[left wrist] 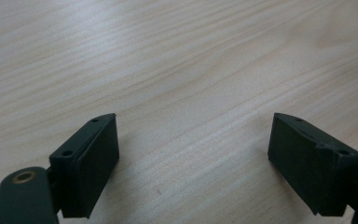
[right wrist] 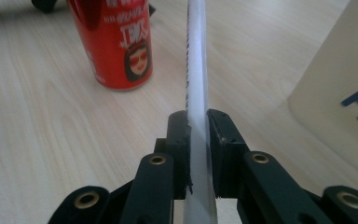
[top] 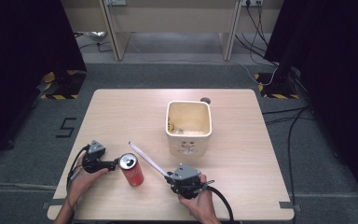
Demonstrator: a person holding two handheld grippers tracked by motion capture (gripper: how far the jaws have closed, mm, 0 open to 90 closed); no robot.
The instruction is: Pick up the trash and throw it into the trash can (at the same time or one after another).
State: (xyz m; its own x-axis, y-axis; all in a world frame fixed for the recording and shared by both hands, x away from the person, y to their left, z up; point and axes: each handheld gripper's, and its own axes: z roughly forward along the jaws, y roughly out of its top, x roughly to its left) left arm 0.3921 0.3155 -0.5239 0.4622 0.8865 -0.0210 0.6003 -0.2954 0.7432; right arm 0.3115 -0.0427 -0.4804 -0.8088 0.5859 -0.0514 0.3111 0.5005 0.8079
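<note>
Near front edge, right gripper (right wrist: 196, 135) pinches straw (right wrist: 196, 70), angled toward can (top: 132, 169).

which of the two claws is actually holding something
The right claw: its jaws are shut on the white strip. The left claw is open over bare table.

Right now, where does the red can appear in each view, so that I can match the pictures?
High view: red can stands lower left of centre, beside the left gripper.
Left gripper view: it lies outside this frame.
Right gripper view: upper left.
Shared landmark: the white strip beside the can.
</note>
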